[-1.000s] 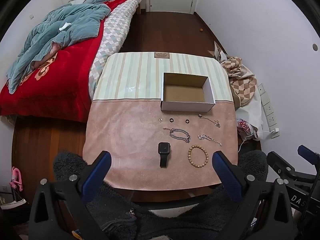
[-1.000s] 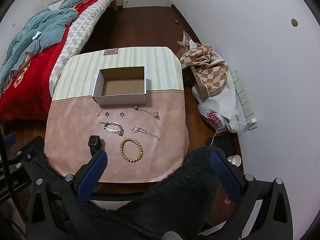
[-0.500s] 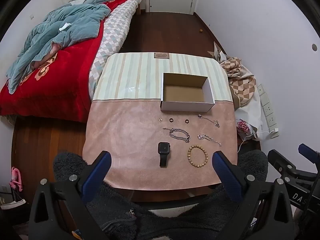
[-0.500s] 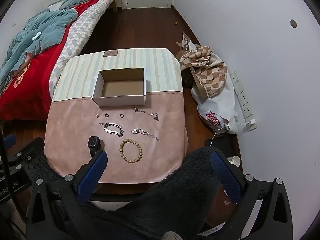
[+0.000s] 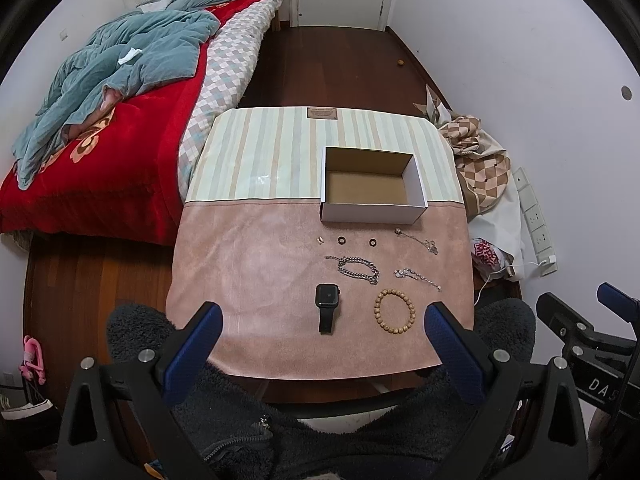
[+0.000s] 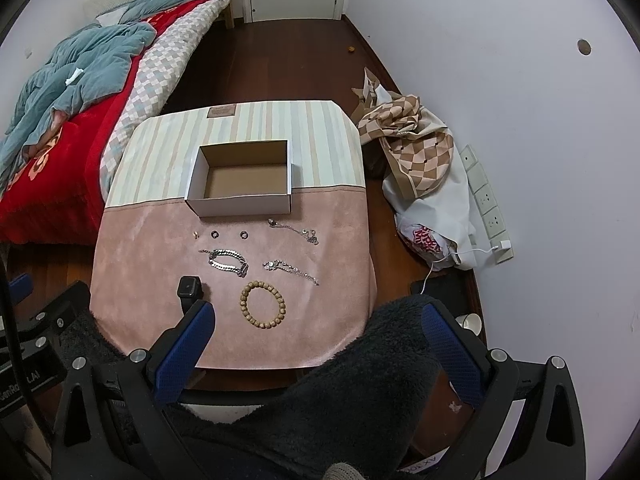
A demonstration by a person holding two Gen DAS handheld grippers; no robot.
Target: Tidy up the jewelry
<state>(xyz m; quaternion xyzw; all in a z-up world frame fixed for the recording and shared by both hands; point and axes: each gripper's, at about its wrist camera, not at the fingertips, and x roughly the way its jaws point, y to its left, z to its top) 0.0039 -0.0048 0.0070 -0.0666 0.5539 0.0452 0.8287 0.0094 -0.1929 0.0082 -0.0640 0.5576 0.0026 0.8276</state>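
An empty white cardboard box [image 5: 372, 213] [image 6: 240, 205] stands open in the middle of a small table. In front of it lie three small rings [image 5: 341, 239] [image 6: 214, 234], two thin silver chains [image 5: 416, 240] [image 6: 290, 267], a thick silver bracelet [image 5: 358, 270] [image 6: 228, 262], a black smartwatch [image 5: 327, 306] [image 6: 189, 289] and a wooden bead bracelet [image 5: 394, 311] [image 6: 263, 305]. My left gripper [image 5: 320, 326] hangs open above the table's near edge. My right gripper [image 6: 320, 326] is also open, held high near the front right corner. Both hold nothing.
The table [image 5: 256, 280] wears a pink and striped cloth. A bed with a red cover [image 5: 100, 152] stands to the left. Bags [image 5: 480, 168] and a power strip [image 5: 536, 220] lie by the right wall. A person's dark fleece sleeves [image 6: 340, 380] fill the foreground.
The right wrist view has crept slightly toward the table. The jewelry and the left gripper have not visibly moved.
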